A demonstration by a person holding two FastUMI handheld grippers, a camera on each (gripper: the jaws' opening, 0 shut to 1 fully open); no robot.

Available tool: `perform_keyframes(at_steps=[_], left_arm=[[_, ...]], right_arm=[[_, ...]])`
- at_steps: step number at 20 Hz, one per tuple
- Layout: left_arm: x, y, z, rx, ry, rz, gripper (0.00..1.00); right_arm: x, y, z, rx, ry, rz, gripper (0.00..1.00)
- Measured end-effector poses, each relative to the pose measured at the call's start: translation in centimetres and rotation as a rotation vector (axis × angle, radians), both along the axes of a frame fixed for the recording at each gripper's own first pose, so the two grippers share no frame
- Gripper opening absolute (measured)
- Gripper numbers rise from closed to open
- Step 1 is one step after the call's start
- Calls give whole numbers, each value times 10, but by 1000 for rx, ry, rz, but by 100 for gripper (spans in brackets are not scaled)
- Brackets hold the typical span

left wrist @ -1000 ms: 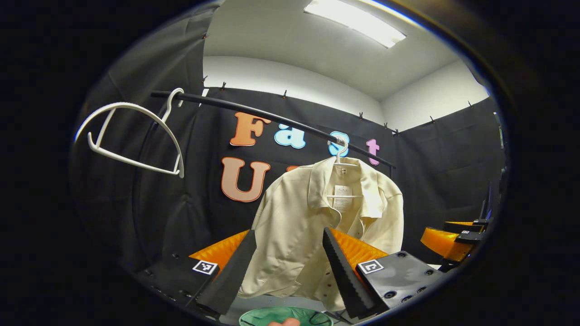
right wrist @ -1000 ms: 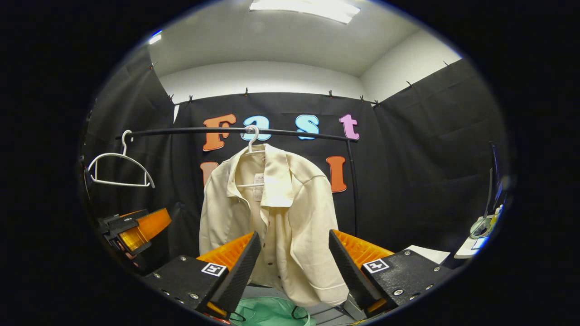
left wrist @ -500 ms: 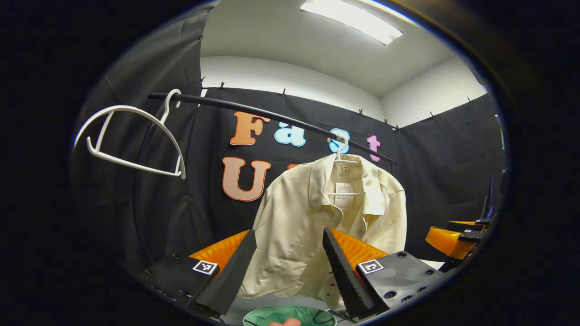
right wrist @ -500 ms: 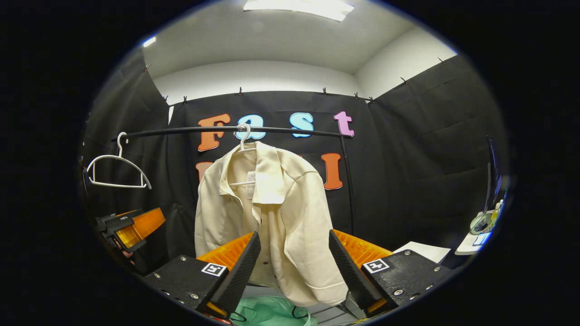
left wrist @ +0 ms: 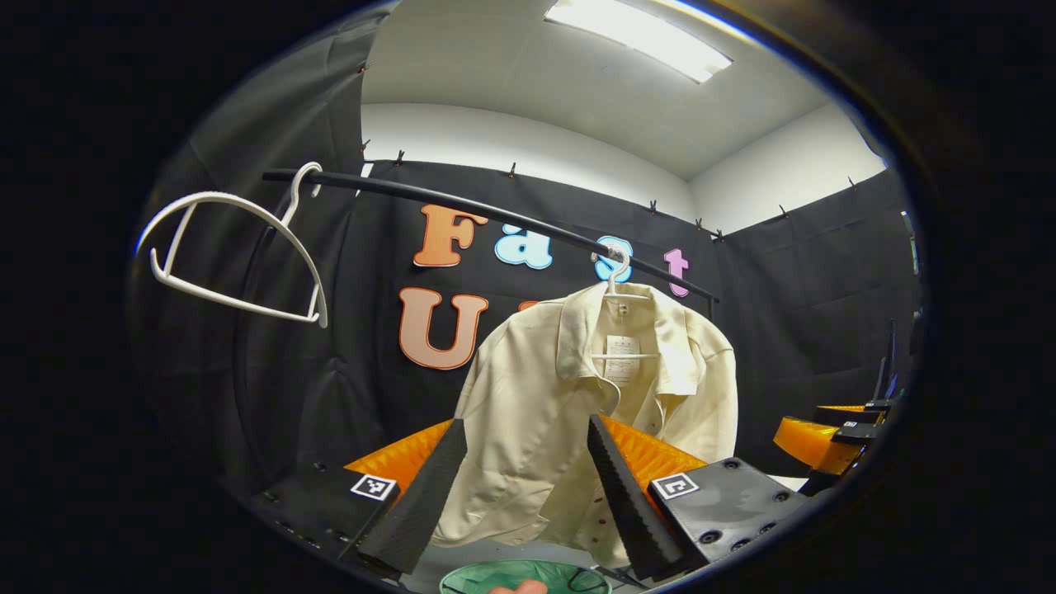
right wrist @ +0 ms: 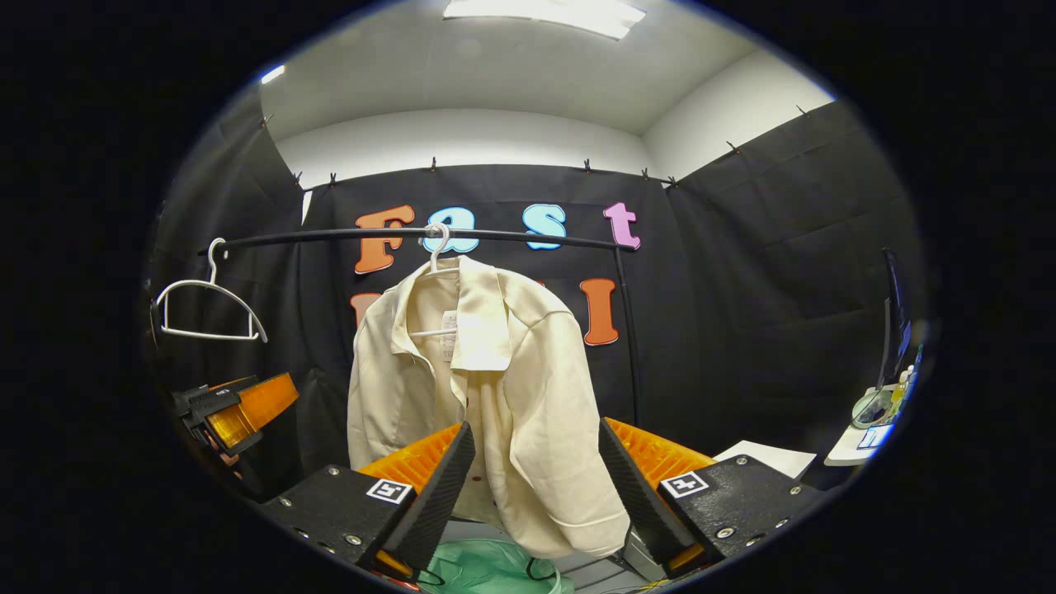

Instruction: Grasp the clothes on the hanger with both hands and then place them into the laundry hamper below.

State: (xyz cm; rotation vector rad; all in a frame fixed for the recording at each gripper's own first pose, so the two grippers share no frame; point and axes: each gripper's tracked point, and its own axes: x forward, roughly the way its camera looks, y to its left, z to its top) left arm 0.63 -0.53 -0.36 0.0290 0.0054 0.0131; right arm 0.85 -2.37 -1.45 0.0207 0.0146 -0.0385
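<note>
The cream shirt (left wrist: 577,412) was seen hung on its white hanger (right wrist: 436,256) at twelve o'clock above the green hamper (right wrist: 487,569), both the left gripper (left wrist: 520,487) and right gripper (right wrist: 532,487) held wide and empty, so a one-sided tug was judged likely to snag the collar.

Black cloth (right wrist: 767,272) lined the booth on three sides, clipped along its top edge below a white wall (right wrist: 462,136). A ceiling light panel (left wrist: 639,41) was lit (a second panel (right wrist: 544,10) appeared in the right gripper view).
</note>
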Motion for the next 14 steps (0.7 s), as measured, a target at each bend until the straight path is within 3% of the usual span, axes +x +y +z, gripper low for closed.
perform_keyframes(at_steps=[6, 8, 11, 12, 14], left_arm=[[-4, 16, -4, 17, 23, 34, 100], [-6, 26, -3, 28, 31, 56, 97], [-8, 38, -2, 43, 34, 77, 100], [-9, 44, 0, 48, 32, 86, 97], [-12, 53, 3, 50, 19, 100, 100]], right_arm=[[22, 14, -20, -8, 38, 42, 94], [43, 28, -22, -4, 42, 76, 94], [84, 56, -32, 8, 58, 134, 94], [98, 65, -39, 7, 68, 140, 94], [124, 78, -56, 14, 88, 137, 94]])
